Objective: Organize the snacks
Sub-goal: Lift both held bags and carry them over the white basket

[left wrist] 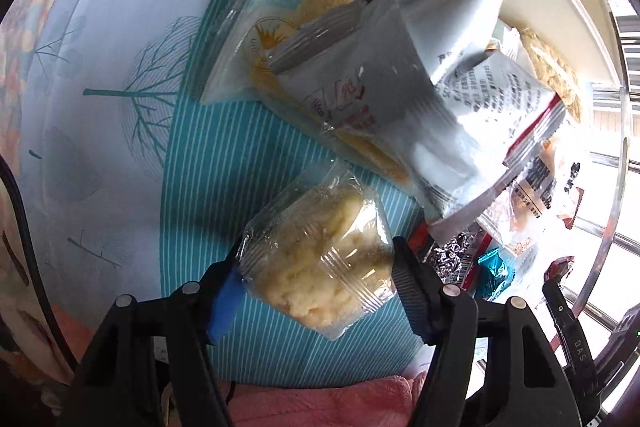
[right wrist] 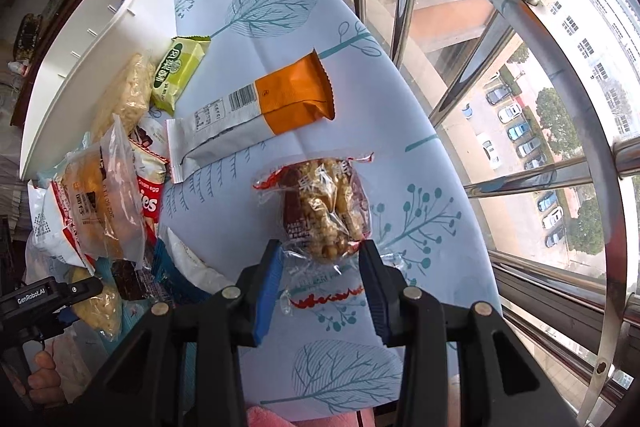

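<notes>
1. task early: white tray [right wrist: 96, 39] looks empty as far as visible, snack pile [right wrist: 104, 195] beside it unsorted, orange pack [right wrist: 294, 93] and green pack [right wrist: 178, 71] loose on tablecloth [right wrist: 400, 131].
2. left gripper [left wrist: 316, 283]: jaws closed in on clear pastry pack [left wrist: 320, 259], pads touching both sides, looks gripped.
3. right gripper [right wrist: 320, 267]: jaws narrow, pinching nut-crisp pack [right wrist: 324, 211] at its near end; pack lies on cloth, well apart from tray.

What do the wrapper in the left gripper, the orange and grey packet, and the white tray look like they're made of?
Clear snack wrapper: thin transparent plastic film, glossy; the crumbly yellow pastry shows through and highlights run along its creases.
Orange and grey packet: opaque printed film, probably foil-lined plastic, with a soft sheen and a serrated end seal.
White tray: likely rigid moulded plastic, smooth and fairly matte.
</notes>
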Action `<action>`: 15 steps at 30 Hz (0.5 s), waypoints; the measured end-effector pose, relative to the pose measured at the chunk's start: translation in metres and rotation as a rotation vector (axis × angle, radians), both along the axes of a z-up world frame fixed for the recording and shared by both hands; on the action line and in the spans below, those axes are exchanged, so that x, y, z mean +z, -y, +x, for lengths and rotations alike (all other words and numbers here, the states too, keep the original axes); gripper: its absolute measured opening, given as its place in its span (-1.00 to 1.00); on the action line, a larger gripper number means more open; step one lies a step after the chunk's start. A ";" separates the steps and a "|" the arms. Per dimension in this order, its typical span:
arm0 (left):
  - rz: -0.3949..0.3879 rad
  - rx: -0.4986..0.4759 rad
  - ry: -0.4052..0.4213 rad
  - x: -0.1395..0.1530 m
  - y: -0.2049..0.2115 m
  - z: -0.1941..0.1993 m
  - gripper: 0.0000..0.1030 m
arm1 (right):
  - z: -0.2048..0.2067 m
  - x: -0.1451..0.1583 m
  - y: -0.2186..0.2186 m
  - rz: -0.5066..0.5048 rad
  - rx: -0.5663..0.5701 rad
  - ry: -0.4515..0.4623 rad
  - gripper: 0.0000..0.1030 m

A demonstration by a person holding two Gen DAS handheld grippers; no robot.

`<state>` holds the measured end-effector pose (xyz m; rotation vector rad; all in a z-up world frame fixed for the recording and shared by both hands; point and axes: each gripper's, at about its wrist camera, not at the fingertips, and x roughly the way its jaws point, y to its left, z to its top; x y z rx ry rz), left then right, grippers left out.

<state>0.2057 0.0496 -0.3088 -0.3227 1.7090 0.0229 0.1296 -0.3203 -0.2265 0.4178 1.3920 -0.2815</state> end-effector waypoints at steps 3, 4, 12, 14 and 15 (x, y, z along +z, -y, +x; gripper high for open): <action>-0.005 0.010 0.029 0.011 0.000 -0.008 0.29 | -0.003 0.011 -0.003 0.000 0.029 0.043 -0.24; -0.005 0.009 0.042 0.016 -0.001 -0.011 0.29 | -0.004 0.015 -0.006 0.000 0.041 0.058 -0.24; 0.011 0.009 0.162 0.063 -0.006 -0.037 0.29 | -0.016 0.051 -0.027 -0.016 0.151 0.196 -0.24; 0.038 0.018 0.195 0.080 -0.010 -0.045 0.29 | -0.018 0.060 -0.034 -0.018 0.178 0.226 -0.24; 0.047 0.018 0.214 0.089 -0.010 -0.051 0.29 | -0.018 0.064 -0.036 -0.020 0.193 0.240 -0.24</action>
